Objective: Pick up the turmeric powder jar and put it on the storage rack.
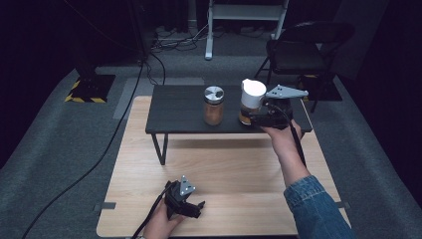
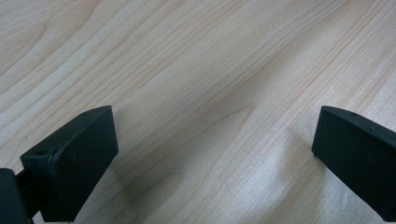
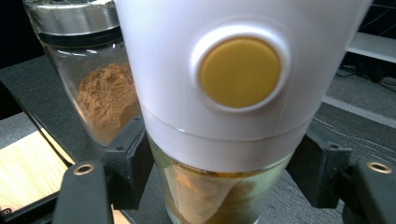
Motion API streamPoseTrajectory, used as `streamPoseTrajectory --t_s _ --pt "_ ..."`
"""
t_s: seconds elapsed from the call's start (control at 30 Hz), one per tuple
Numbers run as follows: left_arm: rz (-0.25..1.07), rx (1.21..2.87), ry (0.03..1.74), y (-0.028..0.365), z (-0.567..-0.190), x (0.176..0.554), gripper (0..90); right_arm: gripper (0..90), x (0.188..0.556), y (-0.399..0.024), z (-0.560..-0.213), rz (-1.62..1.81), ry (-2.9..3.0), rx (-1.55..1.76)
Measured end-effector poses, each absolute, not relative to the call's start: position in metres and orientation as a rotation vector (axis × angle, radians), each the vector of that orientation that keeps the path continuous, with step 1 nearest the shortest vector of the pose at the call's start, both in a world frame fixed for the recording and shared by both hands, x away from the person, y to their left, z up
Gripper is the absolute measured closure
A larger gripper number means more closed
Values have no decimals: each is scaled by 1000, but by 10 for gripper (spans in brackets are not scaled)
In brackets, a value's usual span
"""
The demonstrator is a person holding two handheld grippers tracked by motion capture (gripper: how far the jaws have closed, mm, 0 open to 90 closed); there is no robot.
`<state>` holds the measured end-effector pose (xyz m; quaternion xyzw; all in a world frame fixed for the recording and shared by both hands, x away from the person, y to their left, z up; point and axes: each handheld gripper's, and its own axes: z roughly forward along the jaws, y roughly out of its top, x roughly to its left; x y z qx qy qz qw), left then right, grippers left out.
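Note:
A glass jar with a tall white cap stands at the right of a low black shelf. My right gripper is shut on its glass lower part, one jaw on each side. In the right gripper view the white-capped jar shows a round yellow button and brownish contents in the glass. A second jar with a metal lid and brown powder stands just to its left, also seen as the metal-lidded jar. My left gripper rests low over the wooden table, open, with nothing between its jaws.
The black shelf stands on thin legs on the far half of the wooden table. Behind the table are a black folding chair and a white desk frame. A black cable runs across the grey carpet at the left.

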<state>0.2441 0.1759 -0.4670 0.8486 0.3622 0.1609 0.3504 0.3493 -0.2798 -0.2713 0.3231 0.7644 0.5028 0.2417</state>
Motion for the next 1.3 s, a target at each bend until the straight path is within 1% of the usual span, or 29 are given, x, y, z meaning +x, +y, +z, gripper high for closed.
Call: streamPoseTrajectory --t_s 0.03,0.07,0.1,0.13,0.2,0.23,0.57,0.73,0.93,0.97,1.03,1.3 --pt "417 2198 937 176 -467 244 1 291 349 -280 -271 1375 2090 884" --pt "417 2198 937 176 -467 244 1 180 354 -286 -273 1422 2111 885" --pt "417 2198 937 176 -467 244 1 124 355 -288 -274 1437 2114 888" --pt "418 2197 937 176 -467 244 1 124 355 -288 -274 1437 2114 888" --pt "418 2198 937 176 -467 244 1 69 348 -292 -283 1466 2082 868" --pt "417 2197 937 176 -467 244 1 41 337 -292 -289 1450 2044 845" --pt "416 2201 937 176 -467 244 1 38 299 -309 -322 1417 2052 746" --pt "416 2201 937 176 -467 244 1 40 285 -316 -347 1425 2089 722" --pt "416 2201 937 176 -467 244 1 40 285 -321 -385 1364 2195 779" --pt "416 2201 937 176 -467 244 1 40 285 -321 -385 1364 2195 779" --pt "416 2201 937 176 -467 244 1 39 289 -323 -402 1319 2241 832" --pt "416 2200 938 176 -467 244 1 39 282 -328 -431 1217 2333 883"
